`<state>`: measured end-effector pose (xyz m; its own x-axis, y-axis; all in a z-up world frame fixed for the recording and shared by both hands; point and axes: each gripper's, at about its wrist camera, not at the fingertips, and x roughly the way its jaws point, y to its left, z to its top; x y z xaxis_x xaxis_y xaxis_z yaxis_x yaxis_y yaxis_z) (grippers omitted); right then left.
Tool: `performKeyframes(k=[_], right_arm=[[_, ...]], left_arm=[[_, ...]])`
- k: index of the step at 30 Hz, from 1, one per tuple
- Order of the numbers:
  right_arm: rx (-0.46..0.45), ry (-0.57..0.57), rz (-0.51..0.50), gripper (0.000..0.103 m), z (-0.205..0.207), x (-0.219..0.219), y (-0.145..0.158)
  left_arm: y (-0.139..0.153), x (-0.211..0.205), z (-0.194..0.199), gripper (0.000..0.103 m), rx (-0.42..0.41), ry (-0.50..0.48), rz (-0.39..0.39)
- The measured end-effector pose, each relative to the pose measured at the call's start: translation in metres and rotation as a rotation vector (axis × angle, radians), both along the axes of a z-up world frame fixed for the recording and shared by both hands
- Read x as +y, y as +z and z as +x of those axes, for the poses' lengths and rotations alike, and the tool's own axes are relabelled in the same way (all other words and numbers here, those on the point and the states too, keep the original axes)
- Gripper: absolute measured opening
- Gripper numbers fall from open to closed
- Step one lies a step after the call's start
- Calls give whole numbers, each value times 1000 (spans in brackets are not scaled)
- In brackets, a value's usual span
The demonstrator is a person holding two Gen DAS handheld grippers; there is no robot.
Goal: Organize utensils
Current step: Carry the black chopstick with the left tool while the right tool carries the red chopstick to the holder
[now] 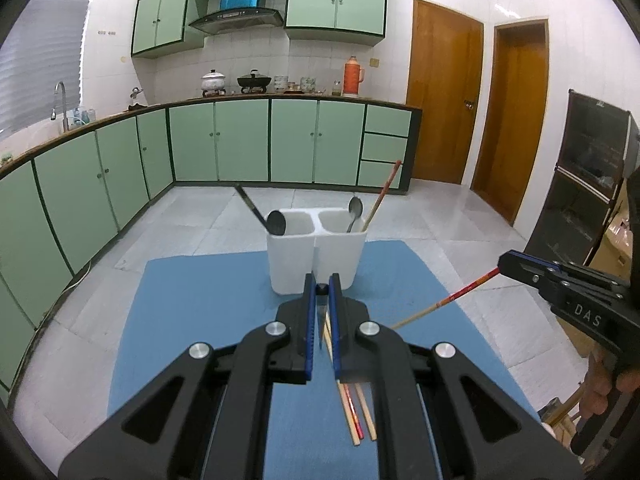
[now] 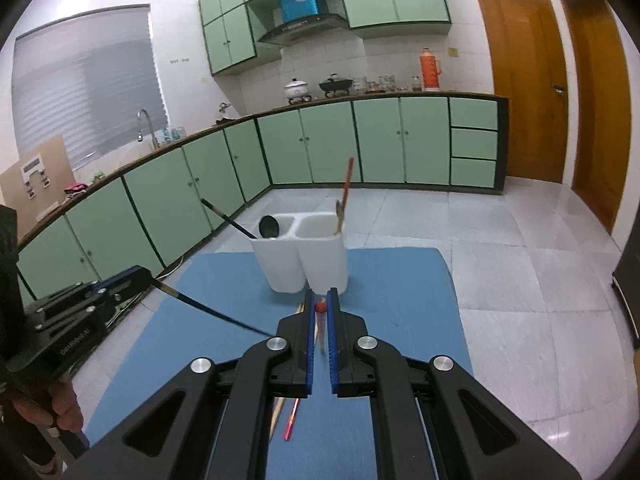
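Note:
A white two-compartment holder (image 1: 316, 256) (image 2: 304, 256) stands at the far end of a blue mat (image 1: 200, 300) (image 2: 392, 300). Its left cup holds a black spoon (image 1: 277, 223) (image 2: 268, 227) and a black chopstick. Its right cup holds a metal spoon (image 1: 355, 208) and a red-topped chopstick (image 1: 384, 192) (image 2: 347, 184). My left gripper (image 1: 322, 280) (image 2: 140, 274) is shut on a black chopstick (image 2: 216, 314), raised over the mat. My right gripper (image 2: 320, 296) (image 1: 504, 262) is shut on a red and wooden chopstick (image 1: 452, 298). Loose chopsticks (image 1: 356, 416) (image 2: 292, 420) lie on the mat below.
The mat lies on a grey tiled surface (image 1: 460, 224). Green base cabinets (image 1: 240, 144) curve along the back and left. Two wooden doors (image 1: 444, 96) are at the back right, and a dark cabinet (image 1: 588, 184) stands at the right edge. A hand (image 2: 60, 404) grips each tool's handle.

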<state>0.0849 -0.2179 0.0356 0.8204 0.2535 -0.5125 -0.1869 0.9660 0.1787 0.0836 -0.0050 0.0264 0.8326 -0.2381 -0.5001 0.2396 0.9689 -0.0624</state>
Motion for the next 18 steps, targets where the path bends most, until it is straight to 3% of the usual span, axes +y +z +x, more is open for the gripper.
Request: performKeyframes(k=[18], right_arm=[[-28, 52, -13, 5, 21, 3, 22]], left_arm=[[13, 7, 2, 6, -28, -13, -16]])
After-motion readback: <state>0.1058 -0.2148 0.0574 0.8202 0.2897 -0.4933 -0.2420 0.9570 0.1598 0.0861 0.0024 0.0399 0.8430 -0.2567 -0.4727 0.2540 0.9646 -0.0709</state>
